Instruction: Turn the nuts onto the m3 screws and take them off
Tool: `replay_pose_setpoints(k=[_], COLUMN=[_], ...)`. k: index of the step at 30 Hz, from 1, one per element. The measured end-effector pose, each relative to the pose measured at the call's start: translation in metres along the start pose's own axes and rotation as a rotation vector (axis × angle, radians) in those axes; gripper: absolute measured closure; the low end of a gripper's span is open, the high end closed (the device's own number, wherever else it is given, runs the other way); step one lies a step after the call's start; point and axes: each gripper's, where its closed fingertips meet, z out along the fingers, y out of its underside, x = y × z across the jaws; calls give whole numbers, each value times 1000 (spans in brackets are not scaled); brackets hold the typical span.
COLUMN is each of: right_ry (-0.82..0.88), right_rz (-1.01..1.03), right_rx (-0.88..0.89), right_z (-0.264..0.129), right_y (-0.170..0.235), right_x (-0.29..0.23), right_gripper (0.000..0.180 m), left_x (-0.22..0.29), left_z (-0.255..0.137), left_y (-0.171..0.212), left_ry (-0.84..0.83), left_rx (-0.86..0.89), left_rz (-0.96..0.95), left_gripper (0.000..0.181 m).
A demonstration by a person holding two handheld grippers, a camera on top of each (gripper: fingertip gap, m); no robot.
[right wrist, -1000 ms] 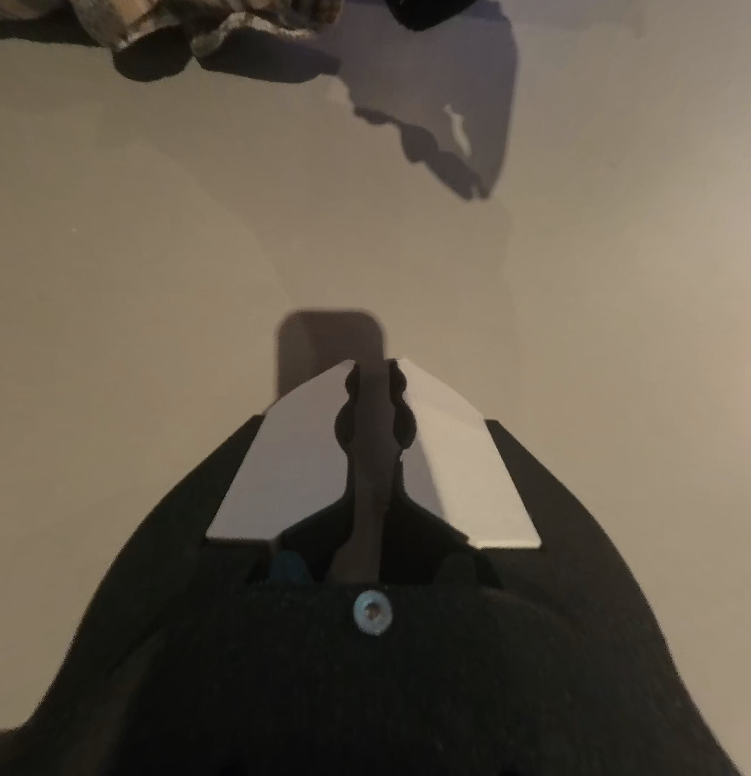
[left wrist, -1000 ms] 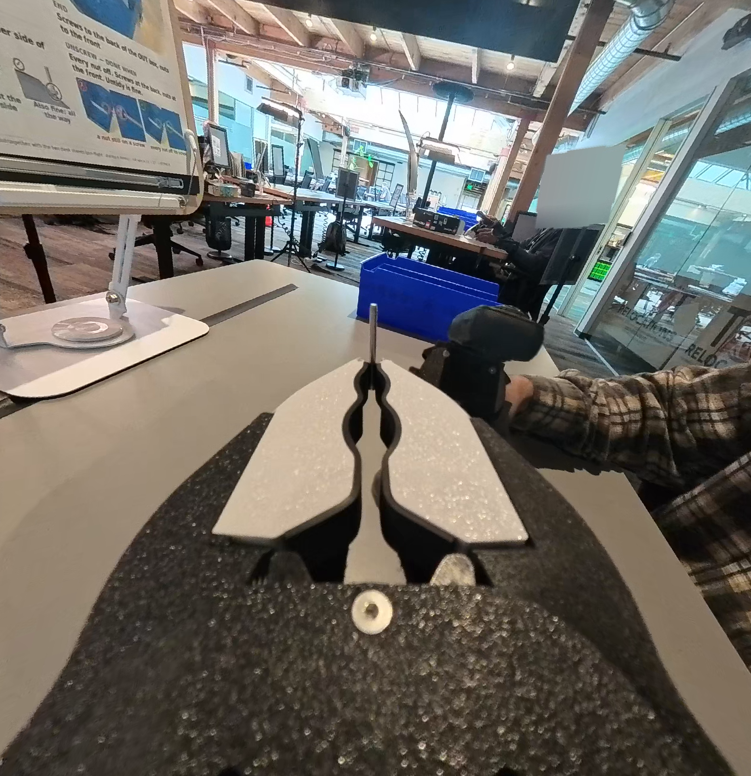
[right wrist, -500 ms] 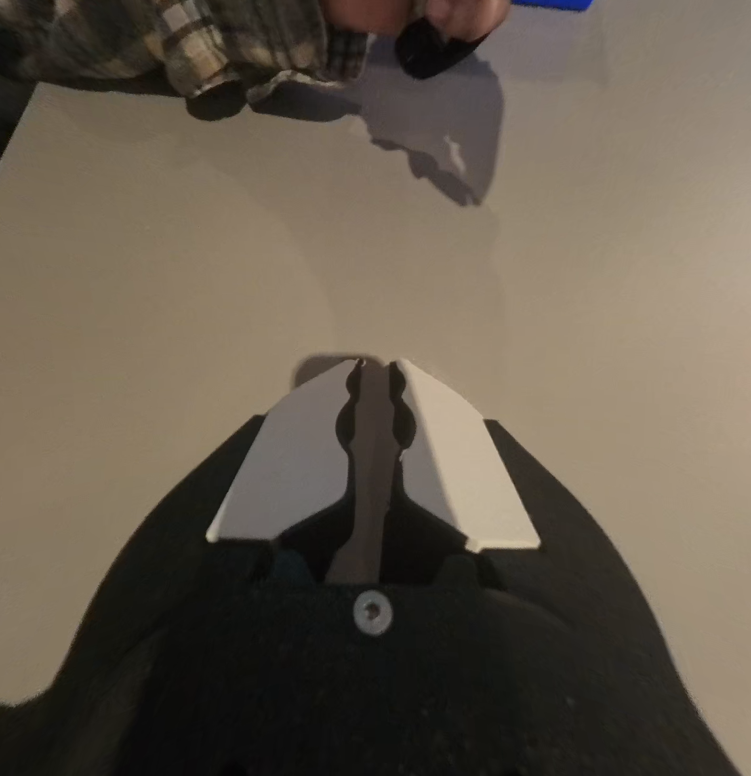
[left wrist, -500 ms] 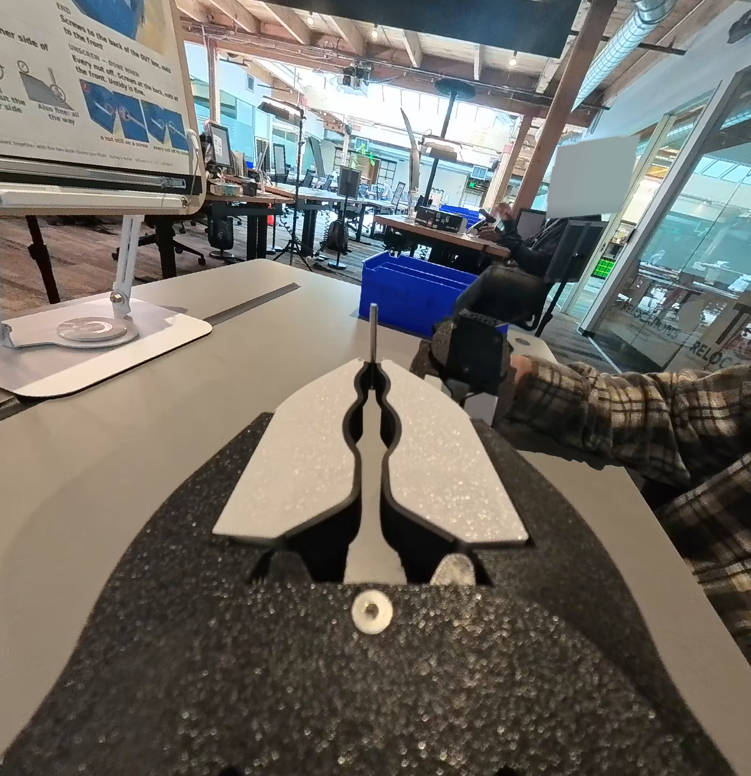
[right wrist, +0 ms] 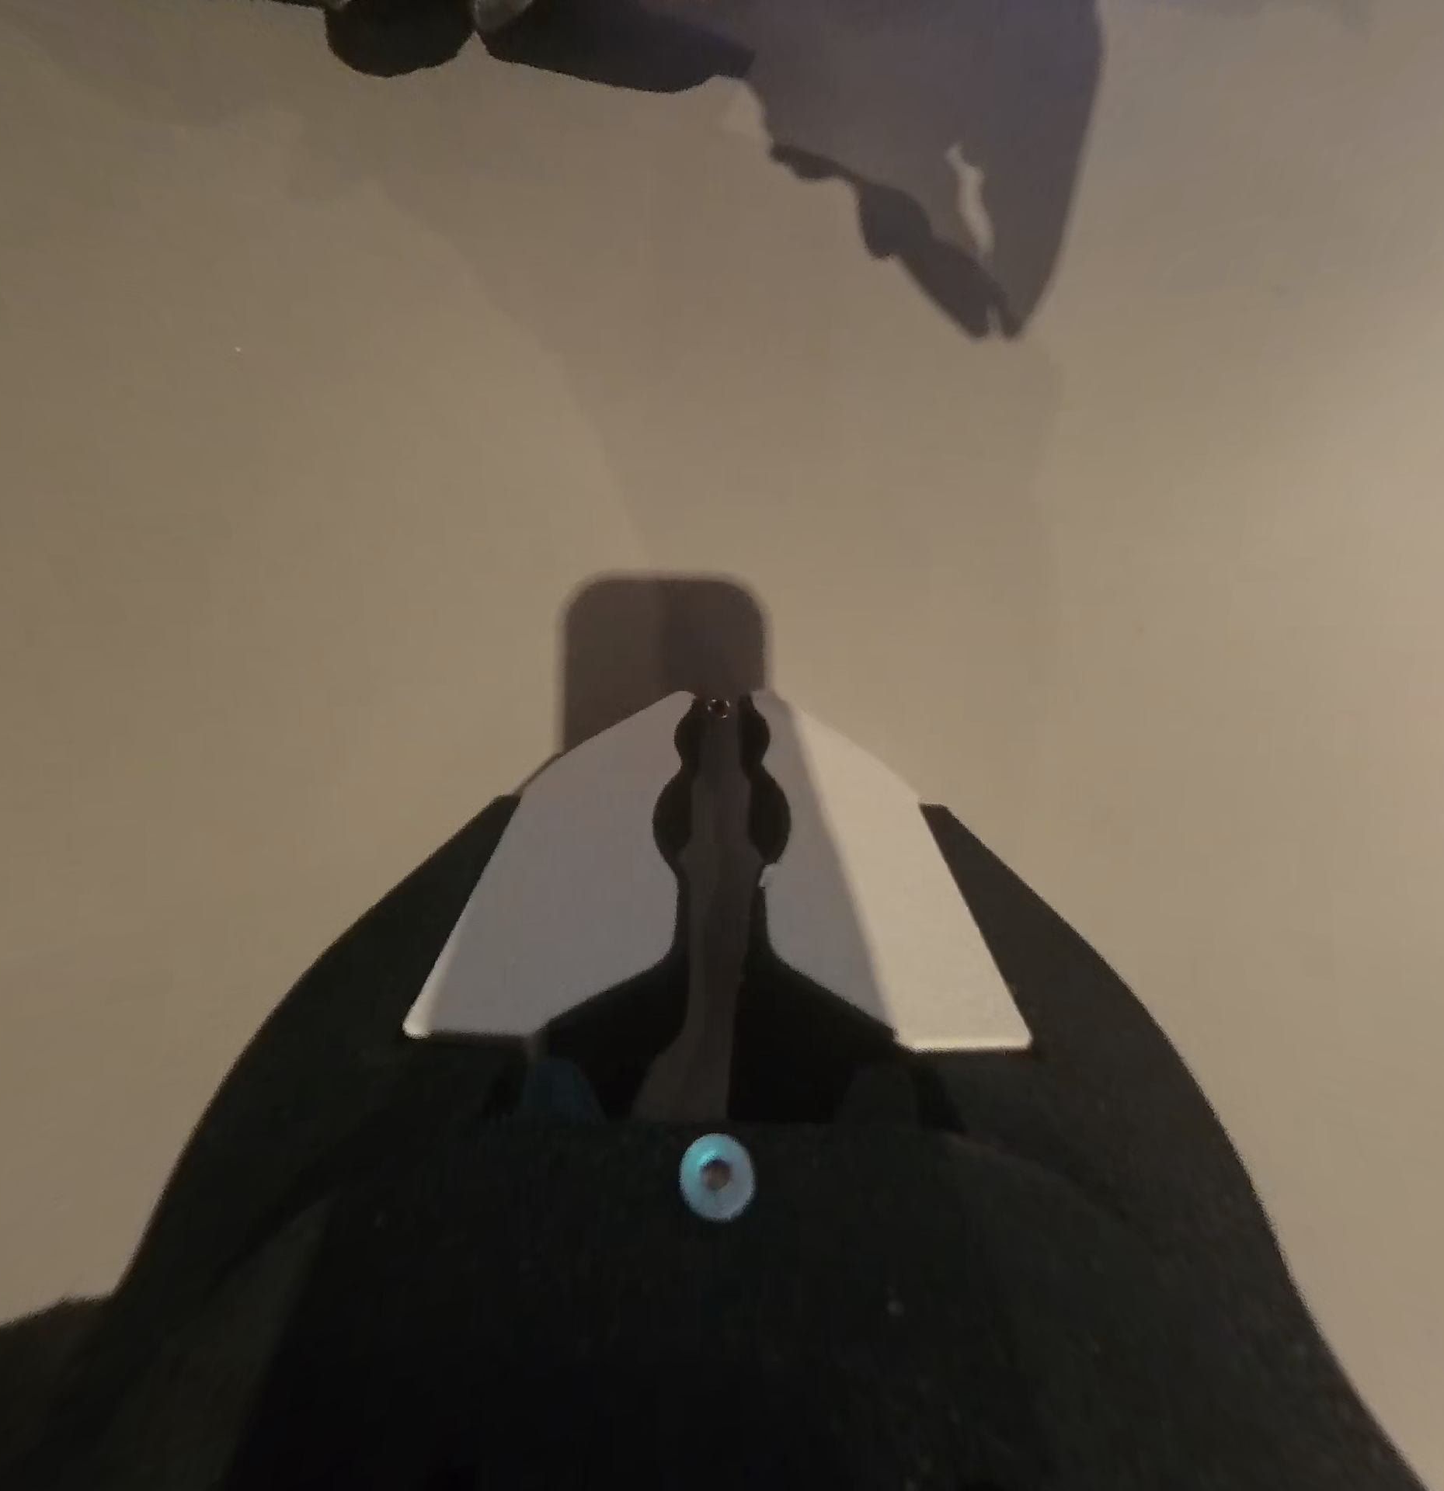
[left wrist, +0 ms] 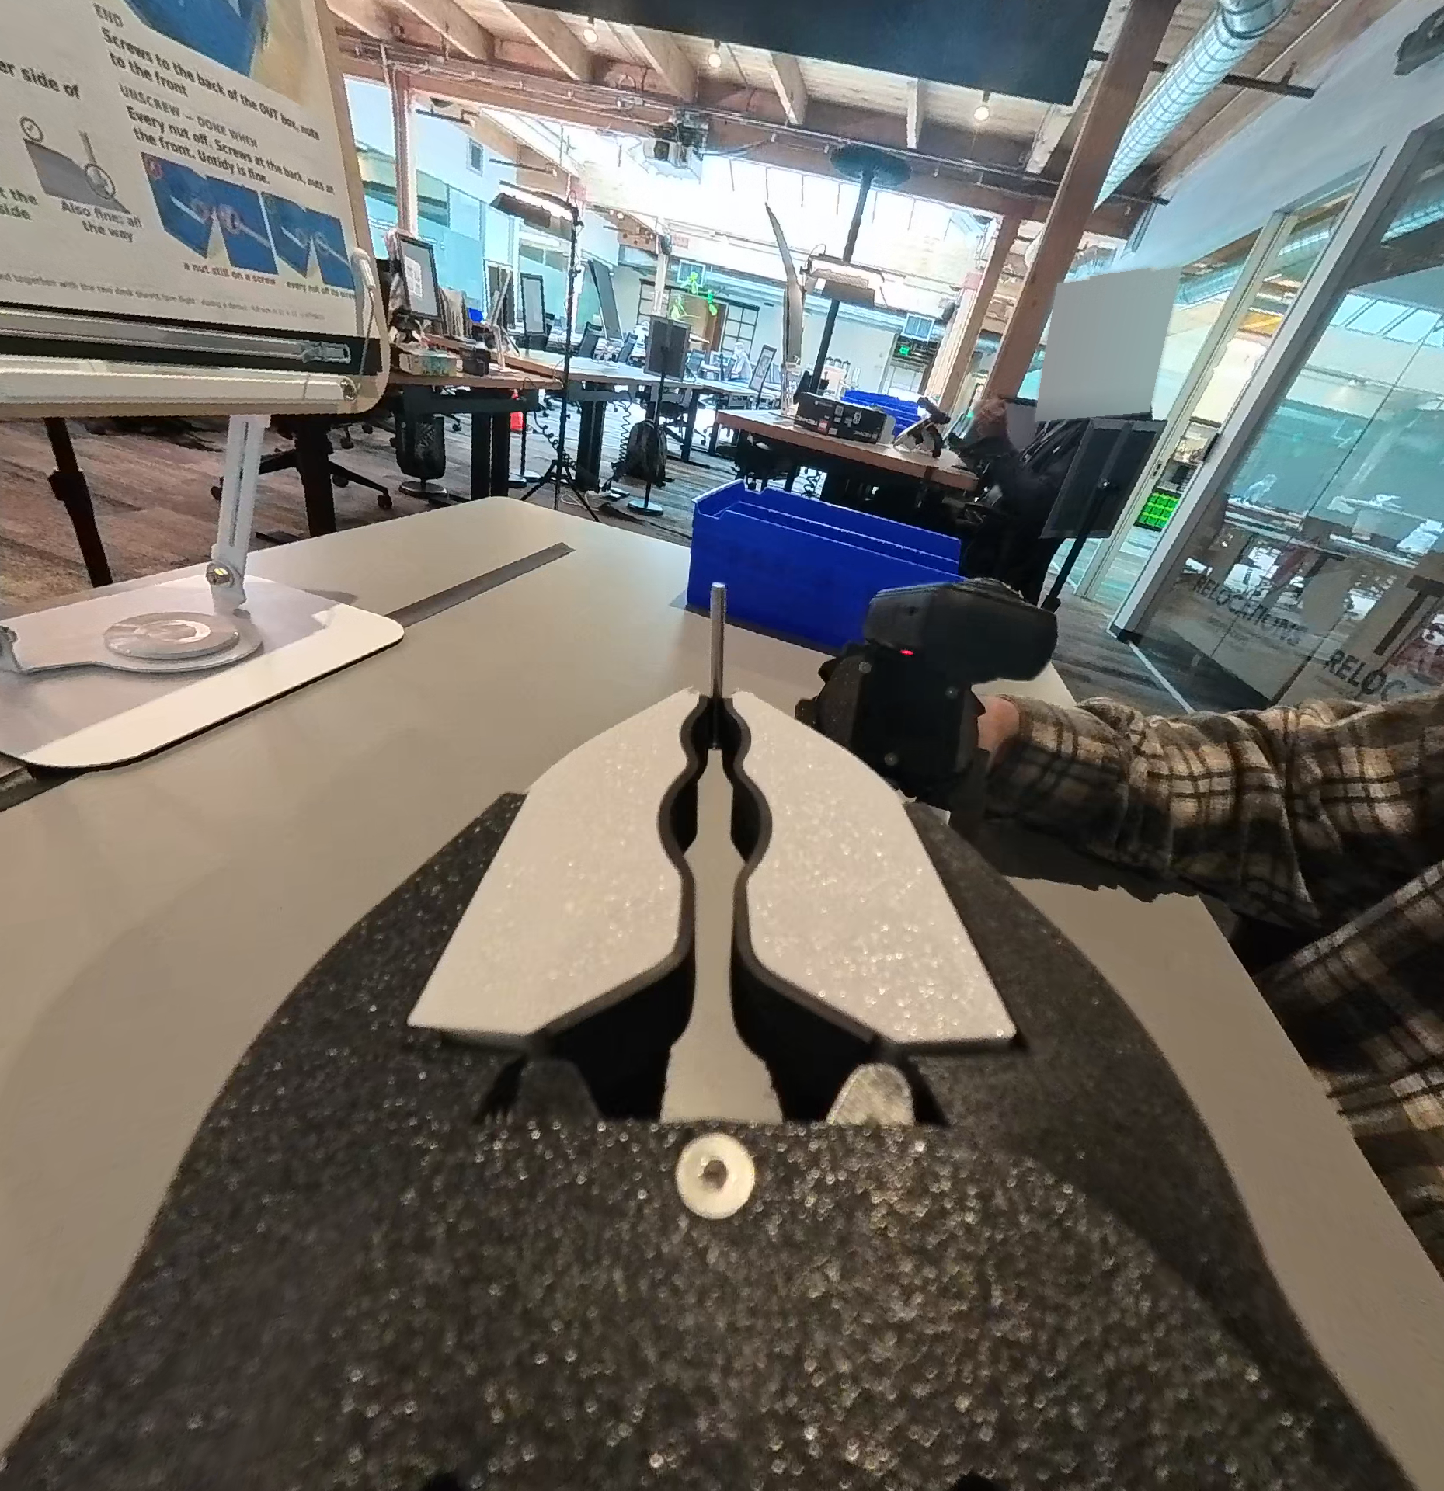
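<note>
One screw (left wrist: 717, 645) upright, clamped in left claw (left wrist: 715, 714); right claw (right wrist: 718, 707) pinching small nut (right wrist: 717, 707).

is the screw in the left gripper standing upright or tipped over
Upright. The screw stands straight up from the tips of the left gripper, whose jaws are shut on its lower end. No nut shows on its shaft.

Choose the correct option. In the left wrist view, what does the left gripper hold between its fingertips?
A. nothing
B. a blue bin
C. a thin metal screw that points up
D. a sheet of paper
C: the left gripper is shut on the thin screw, whose shaft rises straight up from the fingertips in front of the blue bin.
</note>
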Motion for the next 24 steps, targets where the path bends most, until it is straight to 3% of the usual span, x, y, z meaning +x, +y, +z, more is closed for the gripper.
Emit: replay_pose_setpoints(k=[12, 24], right_ry=[-20, -165], right_rz=[24, -146], right_rx=[-55, -467], right_z=[0, -11], right_y=[1, 5], right_x=[0, -1], right_gripper=[171, 169], left_x=[0, -11], left_z=[-1, -17], left_y=[-2, -11], left_ry=[3, -62], left_rx=[0, -2], left_rz=[1, 44], left_gripper=[179, 179])
